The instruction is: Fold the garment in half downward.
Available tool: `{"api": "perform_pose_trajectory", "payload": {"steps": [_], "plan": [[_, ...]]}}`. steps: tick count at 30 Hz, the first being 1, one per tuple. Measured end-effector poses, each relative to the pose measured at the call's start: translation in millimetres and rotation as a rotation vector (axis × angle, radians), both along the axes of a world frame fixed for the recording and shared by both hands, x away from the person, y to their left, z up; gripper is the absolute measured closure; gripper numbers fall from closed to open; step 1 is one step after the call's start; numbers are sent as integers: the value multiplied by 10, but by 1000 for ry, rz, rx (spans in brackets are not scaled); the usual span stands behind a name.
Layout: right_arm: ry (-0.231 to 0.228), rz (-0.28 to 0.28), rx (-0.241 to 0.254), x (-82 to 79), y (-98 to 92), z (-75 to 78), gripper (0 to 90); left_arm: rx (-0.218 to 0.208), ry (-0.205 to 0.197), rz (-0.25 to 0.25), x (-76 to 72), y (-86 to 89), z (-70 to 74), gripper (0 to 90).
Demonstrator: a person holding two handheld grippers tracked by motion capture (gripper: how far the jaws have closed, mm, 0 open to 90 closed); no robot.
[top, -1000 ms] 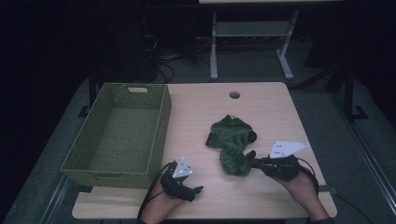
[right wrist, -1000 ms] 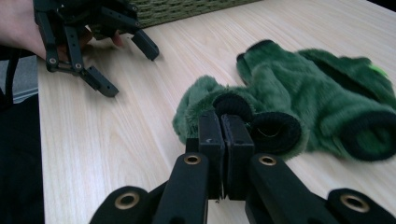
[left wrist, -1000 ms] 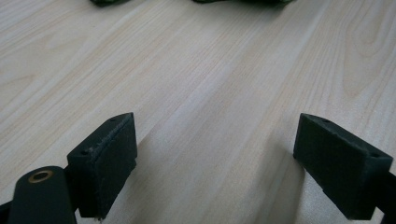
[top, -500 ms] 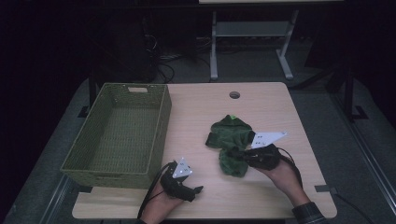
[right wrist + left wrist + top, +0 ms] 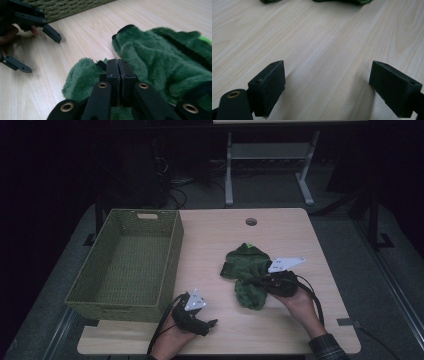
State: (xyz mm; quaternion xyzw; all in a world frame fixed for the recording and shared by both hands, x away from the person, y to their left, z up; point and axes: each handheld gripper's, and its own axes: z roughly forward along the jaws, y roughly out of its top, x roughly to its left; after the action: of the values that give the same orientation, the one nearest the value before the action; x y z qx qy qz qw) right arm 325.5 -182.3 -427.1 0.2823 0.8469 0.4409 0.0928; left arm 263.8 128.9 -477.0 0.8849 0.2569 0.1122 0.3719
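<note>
A crumpled green plush cloth [image 5: 245, 265] lies on the wooden table [image 5: 220, 235], right of centre. My right gripper [image 5: 252, 281] rests low against the cloth's near right side with its jaws pressed together. In the right gripper view the shut gripper [image 5: 118, 62] sits over the green plush [image 5: 162, 62], and I see no fabric between the pads. My left gripper [image 5: 207, 324] lies near the front edge, by the basket's corner, with its jaws wide apart. In the left gripper view that open gripper [image 5: 328, 82] spans bare wood. It also stands open in the right gripper view [image 5: 41, 53].
A green woven basket [image 5: 172, 255], with nothing inside, stands on the table's left half. A cable hole [image 5: 251, 221] sits near the far edge. Cloth edges [image 5: 337, 1] lie at the top of the left gripper view. Dark floor surrounds the table.
The right hand and its gripper have moved left from the table's right side onto the green cloth. The left gripper has kept still.
</note>
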Motion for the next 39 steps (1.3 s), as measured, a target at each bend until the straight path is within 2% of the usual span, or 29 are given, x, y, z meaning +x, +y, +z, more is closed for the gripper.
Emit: {"api": "perform_pose_trajectory", "payload": {"steps": [11,15,18,21,23,25,27,34,35,36,39], "plan": [[82,91,-42,23,230,-242,894,-3,5,3,-4,-2,0,129],[93,96,-51,2,237,-330,899,-3,5,2,-4,-2,0,129],[117,90,-49,9,223,-342,900,-3,5,3,-4,-2,-1,129],[115,90,-50,9,225,-343,899,-1,3,1,-1,-2,0,129],[95,87,-42,5,213,-305,889,-3,4,0,0,-4,0,129],[69,73,-26,-2,185,-238,835,-3,4,-1,3,-6,0,128],[49,54,14,-11,131,-164,796,-2,1,-2,8,-8,0,128],[19,7,52,-4,-12,-1,702,-1,5,11,10,-20,3,129],[10,-6,57,2,-50,22,687,18,17,21,28,-49,24,131],[4,-13,60,6,-69,30,676,21,23,24,41,-65,32,133],[-2,-42,69,23,-150,65,652,0,49,24,99,-95,59,133]]}}
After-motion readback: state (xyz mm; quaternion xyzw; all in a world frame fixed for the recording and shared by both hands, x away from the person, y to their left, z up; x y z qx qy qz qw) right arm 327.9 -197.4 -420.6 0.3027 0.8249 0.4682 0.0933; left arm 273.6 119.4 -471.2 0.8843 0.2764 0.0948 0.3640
